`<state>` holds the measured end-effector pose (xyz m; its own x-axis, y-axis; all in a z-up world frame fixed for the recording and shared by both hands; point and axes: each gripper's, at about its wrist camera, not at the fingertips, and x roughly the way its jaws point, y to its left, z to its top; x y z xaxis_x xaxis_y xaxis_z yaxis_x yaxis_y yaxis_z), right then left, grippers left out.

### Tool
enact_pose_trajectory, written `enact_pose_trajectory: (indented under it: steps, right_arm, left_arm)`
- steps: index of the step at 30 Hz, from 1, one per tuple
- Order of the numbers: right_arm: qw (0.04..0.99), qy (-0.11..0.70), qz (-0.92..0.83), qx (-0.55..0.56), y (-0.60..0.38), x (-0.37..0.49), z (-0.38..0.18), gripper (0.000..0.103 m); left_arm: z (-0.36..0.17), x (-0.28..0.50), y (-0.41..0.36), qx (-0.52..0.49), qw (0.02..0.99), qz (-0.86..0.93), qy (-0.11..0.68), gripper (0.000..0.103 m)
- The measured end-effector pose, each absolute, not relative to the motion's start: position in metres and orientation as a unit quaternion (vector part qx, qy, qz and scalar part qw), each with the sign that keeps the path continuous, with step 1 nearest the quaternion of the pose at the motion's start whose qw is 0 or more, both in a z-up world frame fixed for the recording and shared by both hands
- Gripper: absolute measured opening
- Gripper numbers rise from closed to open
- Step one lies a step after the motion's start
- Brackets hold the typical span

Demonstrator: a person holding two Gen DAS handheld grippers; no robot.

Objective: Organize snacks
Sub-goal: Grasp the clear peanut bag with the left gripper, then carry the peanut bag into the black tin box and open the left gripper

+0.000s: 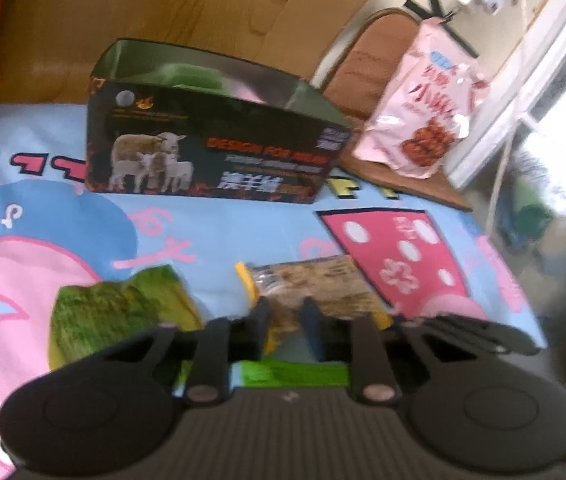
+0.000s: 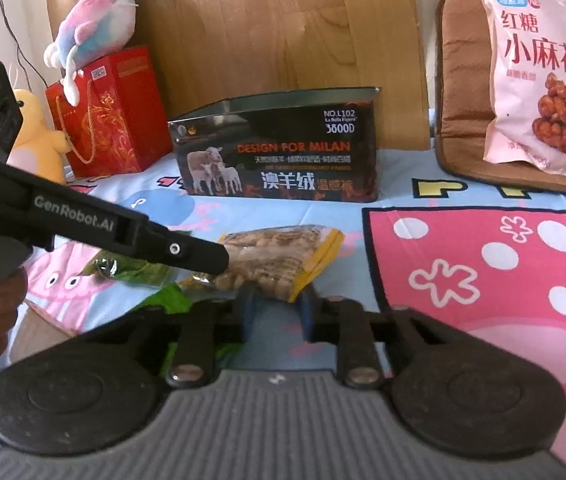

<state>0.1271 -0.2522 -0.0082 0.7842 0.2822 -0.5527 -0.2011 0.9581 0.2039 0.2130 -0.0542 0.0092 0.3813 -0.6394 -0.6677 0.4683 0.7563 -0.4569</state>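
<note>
A yellow-edged snack bag (image 1: 319, 288) lies on the cartoon bedsheet, also in the right wrist view (image 2: 279, 256). My left gripper (image 1: 285, 316) has its fingers around the bag's near end, narrowly apart; its side shows in the right wrist view (image 2: 203, 258) touching the bag. My right gripper (image 2: 277, 312) sits just before the same bag's near corner, fingers narrowly apart, nothing clearly held. A green snack bag (image 1: 119, 312) lies left of it (image 2: 131, 270). An open black tin box (image 1: 219, 136) stands behind (image 2: 279, 148). A pink snack bag (image 1: 423, 116) leans on a brown cushion (image 2: 543, 72).
A wooden headboard (image 2: 275, 32) rises behind the box. A red gift bag (image 2: 111, 116), a yellow plush (image 2: 37, 136) and a pastel plush (image 2: 91, 20) stand at back left. A brown cushion (image 2: 463, 92) is at back right. A green pack (image 1: 291, 374) lies under my left gripper.
</note>
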Motion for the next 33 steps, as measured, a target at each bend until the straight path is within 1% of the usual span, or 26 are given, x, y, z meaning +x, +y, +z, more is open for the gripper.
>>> enact_pose_trajectory:
  steps: [2, 4, 7, 8, 11, 13, 14, 15, 19, 21, 23, 24, 25, 26, 27, 30, 33]
  right_arm:
    - [0.945, 0.294, 0.126, 0.060, -0.250, 0.123, -0.006, 0.015]
    - [0.950, 0.284, 0.122, 0.050, -0.246, 0.117, -0.004, 0.014]
    - [0.953, 0.275, 0.122, 0.042, -0.243, 0.114, -0.002, 0.014]
    - [0.951, 0.282, 0.120, 0.037, -0.242, 0.115, -0.003, 0.014]
    - [0.946, 0.300, 0.115, 0.041, -0.246, 0.114, -0.004, 0.016]
    - [0.948, 0.295, 0.114, 0.038, -0.253, 0.106, -0.002, 0.026]
    - [0.949, 0.294, 0.112, 0.034, -0.255, 0.103, -0.002, 0.039]
    - [0.949, 0.293, 0.109, 0.031, -0.257, 0.101, -0.002, 0.045]
    - [0.949, 0.290, 0.124, 0.006, -0.260, 0.103, 0.004, 0.046]
    - [0.948, 0.289, 0.131, -0.010, -0.258, 0.108, 0.006, 0.046]
    - [0.946, 0.291, 0.143, -0.024, -0.255, 0.116, 0.007, 0.046]
    - [0.943, 0.295, 0.152, -0.027, -0.254, 0.121, 0.006, 0.045]
    - [0.938, 0.305, 0.161, -0.027, -0.253, 0.128, 0.002, 0.043]
    - [0.933, 0.317, 0.168, -0.021, -0.252, 0.132, -0.002, 0.034]
    - [0.935, 0.312, 0.168, -0.010, -0.251, 0.133, -0.005, 0.030]
    - [0.942, 0.294, 0.160, -0.009, -0.247, 0.125, -0.004, 0.025]
    - [0.951, 0.269, 0.152, -0.013, -0.244, 0.117, 0.008, 0.025]
  left_arm:
    - [0.016, 0.206, -0.054, -0.091, 0.831, -0.338, 0.433, 0.015]
    - [0.018, 0.201, -0.055, -0.081, 0.836, -0.336, 0.426, 0.015]
    - [0.016, 0.203, -0.049, -0.091, 0.831, -0.332, 0.437, 0.016]
    - [0.017, 0.204, -0.045, -0.094, 0.834, -0.325, 0.436, 0.017]
    - [0.022, 0.209, -0.031, -0.117, 0.838, -0.320, 0.426, 0.026]
    - [0.022, 0.216, -0.028, -0.130, 0.831, -0.323, 0.435, 0.034]
    - [0.021, 0.219, -0.030, -0.130, 0.829, -0.324, 0.438, 0.035]
    - [0.021, 0.221, -0.032, -0.127, 0.827, -0.325, 0.440, 0.036]
    - [0.016, 0.221, -0.051, -0.107, 0.820, -0.337, 0.450, 0.036]
    - [0.012, 0.219, -0.057, -0.101, 0.817, -0.340, 0.455, 0.036]
    - [0.008, 0.217, -0.062, -0.095, 0.818, -0.336, 0.457, 0.031]
    - [0.007, 0.216, -0.064, -0.091, 0.821, -0.333, 0.455, 0.026]
    - [0.007, 0.213, -0.064, -0.085, 0.826, -0.330, 0.449, 0.025]
    - [0.008, 0.211, -0.064, -0.082, 0.828, -0.329, 0.447, 0.025]
    - [0.009, 0.210, -0.063, -0.085, 0.827, -0.330, 0.447, 0.023]
    - [0.021, 0.205, -0.060, -0.089, 0.830, -0.337, 0.436, 0.023]
    - [0.046, 0.204, -0.058, -0.086, 0.844, -0.343, 0.403, 0.023]
